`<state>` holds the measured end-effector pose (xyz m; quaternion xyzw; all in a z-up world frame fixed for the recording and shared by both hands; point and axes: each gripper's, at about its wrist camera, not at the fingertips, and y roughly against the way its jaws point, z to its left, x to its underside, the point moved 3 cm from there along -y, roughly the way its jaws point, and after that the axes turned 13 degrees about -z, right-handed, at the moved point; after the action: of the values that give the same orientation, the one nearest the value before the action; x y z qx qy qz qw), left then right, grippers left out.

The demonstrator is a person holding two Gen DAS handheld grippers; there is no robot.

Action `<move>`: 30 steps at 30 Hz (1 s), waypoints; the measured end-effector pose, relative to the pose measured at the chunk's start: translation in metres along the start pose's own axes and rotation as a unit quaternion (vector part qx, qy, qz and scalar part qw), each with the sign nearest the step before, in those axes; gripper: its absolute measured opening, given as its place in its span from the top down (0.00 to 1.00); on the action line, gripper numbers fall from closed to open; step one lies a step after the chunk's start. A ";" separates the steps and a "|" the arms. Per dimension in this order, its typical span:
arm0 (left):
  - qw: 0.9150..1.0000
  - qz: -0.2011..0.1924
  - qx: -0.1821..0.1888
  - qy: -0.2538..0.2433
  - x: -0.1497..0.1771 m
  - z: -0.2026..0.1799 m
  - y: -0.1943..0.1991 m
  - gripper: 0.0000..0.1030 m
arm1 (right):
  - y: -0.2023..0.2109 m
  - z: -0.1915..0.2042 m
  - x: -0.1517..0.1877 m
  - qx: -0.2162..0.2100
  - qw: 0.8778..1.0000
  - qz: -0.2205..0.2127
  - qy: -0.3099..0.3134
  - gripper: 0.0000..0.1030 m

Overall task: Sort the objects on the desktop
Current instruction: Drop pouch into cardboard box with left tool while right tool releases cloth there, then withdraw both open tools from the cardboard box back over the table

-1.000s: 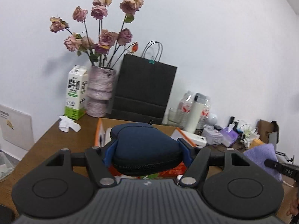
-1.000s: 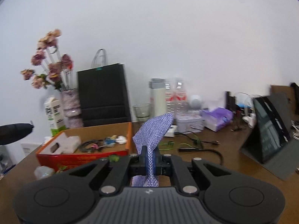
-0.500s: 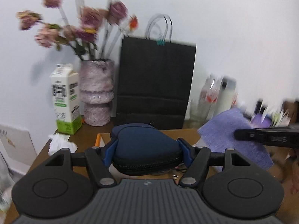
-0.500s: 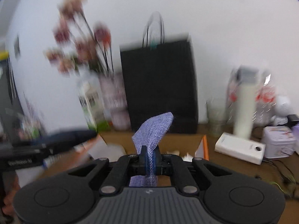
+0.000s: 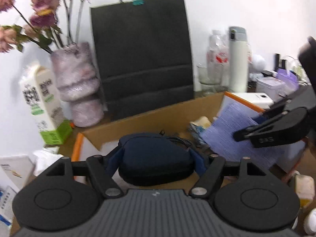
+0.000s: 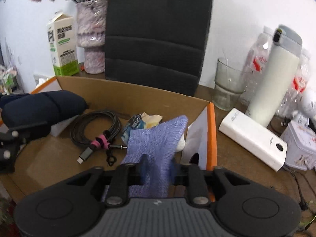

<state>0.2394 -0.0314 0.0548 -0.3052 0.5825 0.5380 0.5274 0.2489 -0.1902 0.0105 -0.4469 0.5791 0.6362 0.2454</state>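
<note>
My left gripper is shut on a dark blue zipped pouch and holds it over the left end of an open cardboard box; the pouch also shows in the right wrist view. My right gripper has its jaws parted, and a purple cloth hangs loosely between them over the right end of the box. The cloth and right gripper show at the right of the left wrist view.
Inside the box lie a coiled black cable and a snack packet. Behind stand a black paper bag, a flower vase and a milk carton. At right are a glass, a white flask and a white power bank.
Both grippers have moved forward and down over the box. The right jaws, shut on the cloth before, now stand parted. The left still holds the pouch.
</note>
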 end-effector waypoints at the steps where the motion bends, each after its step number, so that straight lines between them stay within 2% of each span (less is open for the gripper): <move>1: 1.000 -0.002 0.008 0.013 0.000 0.001 0.002 0.26 | 0.001 0.002 0.000 -0.004 1.000 -0.003 0.003 0.55; 2: 1.000 -0.008 0.013 0.022 -0.003 0.002 0.005 0.25 | 0.003 0.003 -0.002 -0.006 1.000 -0.008 0.005 0.44; 4: 0.999 -0.032 0.011 0.025 -0.013 0.004 0.015 0.20 | 0.009 0.005 -0.007 -0.008 1.000 -0.018 0.011 0.38; 7: 0.997 -0.071 0.001 0.031 -0.033 0.012 0.037 0.15 | 0.025 0.007 -0.015 -0.005 0.999 -0.034 0.016 0.33; 9: 0.996 -0.080 -0.005 0.048 -0.042 0.018 0.050 0.12 | 0.040 0.005 -0.020 -0.008 0.999 -0.047 0.000 0.30; 11: 0.995 -0.066 -0.011 0.067 -0.046 0.023 0.062 0.10 | 0.054 0.004 -0.021 -0.013 0.998 -0.053 -0.015 0.28; 13: 0.995 -0.053 -0.031 0.084 -0.046 0.025 0.075 0.00 | 0.070 0.008 -0.020 -0.023 0.998 -0.057 -0.025 0.24; 14: 0.994 -0.048 -0.044 0.093 -0.045 0.027 0.083 0.00 | 0.079 0.011 -0.018 -0.029 0.997 -0.059 -0.026 0.21; 18: 0.991 -0.043 -0.069 0.107 -0.036 0.027 0.121 0.00 | 0.115 0.021 -0.003 -0.040 0.997 -0.063 -0.035 0.19; 23: 0.991 -0.021 -0.099 0.093 -0.019 0.015 0.166 0.00 | 0.164 0.030 0.026 -0.054 0.994 -0.073 -0.056 0.16; 26: 0.989 -0.016 -0.103 0.109 -0.005 0.009 0.192 0.00 | 0.191 0.035 0.045 -0.064 0.992 -0.081 -0.074 0.13; 30: 0.984 0.012 -0.115 0.134 0.018 0.000 0.216 0.00 | 0.220 0.042 0.069 -0.065 0.990 -0.082 -0.095 0.13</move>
<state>0.0358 0.0232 0.1038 -0.4264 0.5855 0.5621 0.3992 0.0209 -0.2102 0.0630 -0.4450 0.4722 0.6899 0.3210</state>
